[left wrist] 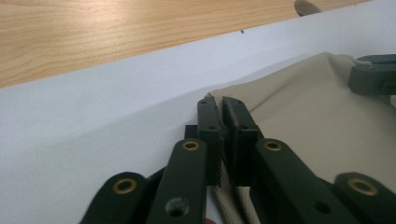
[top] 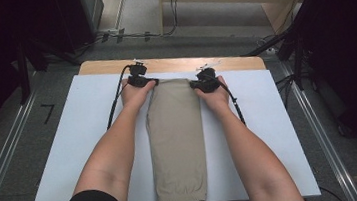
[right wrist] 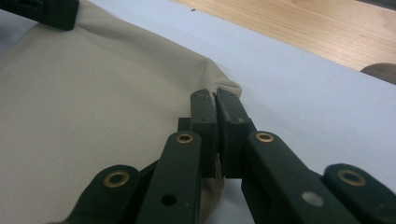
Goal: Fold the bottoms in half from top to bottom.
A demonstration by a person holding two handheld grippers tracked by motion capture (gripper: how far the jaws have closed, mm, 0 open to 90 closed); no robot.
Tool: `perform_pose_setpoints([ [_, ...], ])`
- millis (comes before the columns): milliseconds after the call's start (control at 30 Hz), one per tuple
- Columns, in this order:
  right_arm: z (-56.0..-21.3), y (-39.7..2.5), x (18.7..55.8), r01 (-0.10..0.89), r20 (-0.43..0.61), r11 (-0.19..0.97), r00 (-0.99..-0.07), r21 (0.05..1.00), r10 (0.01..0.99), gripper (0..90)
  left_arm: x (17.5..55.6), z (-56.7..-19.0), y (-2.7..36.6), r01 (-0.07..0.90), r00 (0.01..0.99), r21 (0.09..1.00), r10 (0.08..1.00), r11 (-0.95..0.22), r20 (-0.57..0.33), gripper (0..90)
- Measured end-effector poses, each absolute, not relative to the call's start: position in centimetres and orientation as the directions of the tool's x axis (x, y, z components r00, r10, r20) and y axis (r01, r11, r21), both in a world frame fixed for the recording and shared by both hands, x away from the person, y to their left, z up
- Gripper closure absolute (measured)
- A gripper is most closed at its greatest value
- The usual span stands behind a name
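Note:
A folded beige cloth (top: 176,141) lies lengthwise down the middle of the white board (top: 85,140). My left gripper (top: 147,82) is shut on the cloth's far left corner; its view shows the corner (left wrist: 299,116) pinched between the jaws of the left gripper (left wrist: 220,103). At the far right corner my right gripper (top: 198,85) is shut on the cloth too. Its own view has the fabric (right wrist: 93,93) clamped at the tips of the right gripper (right wrist: 211,97). Both corners rest low on the board.
The board lies on a wooden table (top: 107,66) whose bare strip shows along the far edge. Black stands (top: 292,53) and cables (top: 134,34) sit on the floor beyond and to the right. Cables trail from both grippers along the forearms.

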State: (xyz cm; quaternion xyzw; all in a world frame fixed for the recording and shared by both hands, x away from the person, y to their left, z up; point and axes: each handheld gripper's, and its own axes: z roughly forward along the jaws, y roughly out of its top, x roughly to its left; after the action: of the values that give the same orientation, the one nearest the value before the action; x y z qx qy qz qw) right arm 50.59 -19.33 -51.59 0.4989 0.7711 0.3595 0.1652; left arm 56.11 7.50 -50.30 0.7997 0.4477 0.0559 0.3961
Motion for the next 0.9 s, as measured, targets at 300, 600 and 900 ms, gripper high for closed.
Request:
perform_pose_setpoints([
  [300,-46.8,-20.7,50.6,0.578,0.091,0.210,-0.448,0.789,0.890,85.8,56.1,-44.9,7.9,0.546,0.638,0.806,0.738,-0.230,-0.221,89.6],
  [600,-38.3,-21.1,49.0,0.395,0.007,0.203,-0.470,0.896,0.883,85.8,54.4,-37.5,8.4,0.374,0.715,0.907,0.683,-0.193,-0.150,89.5],
  [900,-39.6,-20.8,43.1,0.326,-0.019,0.233,-0.545,0.916,0.838,85.7,48.6,-39.1,10.9,0.328,0.777,0.926,0.610,-0.185,-0.153,89.4],
])
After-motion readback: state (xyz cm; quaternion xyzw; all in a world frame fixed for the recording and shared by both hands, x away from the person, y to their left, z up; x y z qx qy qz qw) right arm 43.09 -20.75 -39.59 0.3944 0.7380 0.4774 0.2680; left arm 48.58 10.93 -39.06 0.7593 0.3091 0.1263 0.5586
